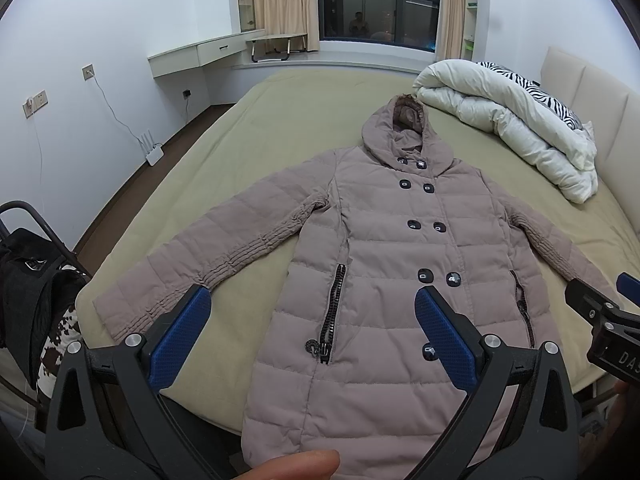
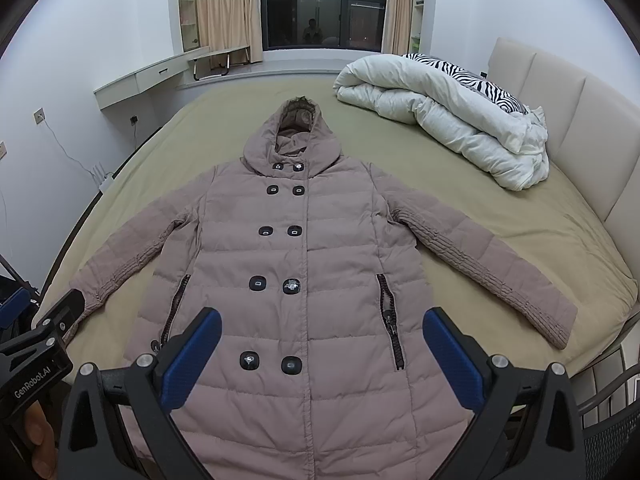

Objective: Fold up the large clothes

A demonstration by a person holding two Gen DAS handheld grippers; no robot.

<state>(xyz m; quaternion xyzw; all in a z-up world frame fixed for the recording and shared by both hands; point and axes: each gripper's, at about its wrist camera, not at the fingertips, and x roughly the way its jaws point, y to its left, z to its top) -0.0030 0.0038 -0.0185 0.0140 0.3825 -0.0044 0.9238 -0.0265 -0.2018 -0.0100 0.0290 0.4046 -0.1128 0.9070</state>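
A long mauve quilted hooded coat (image 1: 384, 240) (image 2: 304, 248) lies flat and face up on the bed, buttoned, hood toward the window, both sleeves spread out to the sides. My left gripper (image 1: 312, 320) hovers open above the coat's lower left part, near the zip pocket (image 1: 332, 312). My right gripper (image 2: 322, 340) hovers open above the coat's lower front, over the bottom pair of dark buttons (image 2: 292, 365). Nothing sits between either pair of blue fingers. Each gripper shows at the side of the other's view: the right gripper (image 1: 612, 320), the left gripper (image 2: 36, 340).
The bed (image 1: 280, 120) has an olive sheet. A rolled white duvet (image 1: 512, 128) and a zebra-print pillow (image 2: 472, 76) lie by the padded headboard (image 2: 568, 120). A rack with dark clothes (image 1: 32, 288) stands left of the bed. A desk (image 1: 200, 52) and window are beyond.
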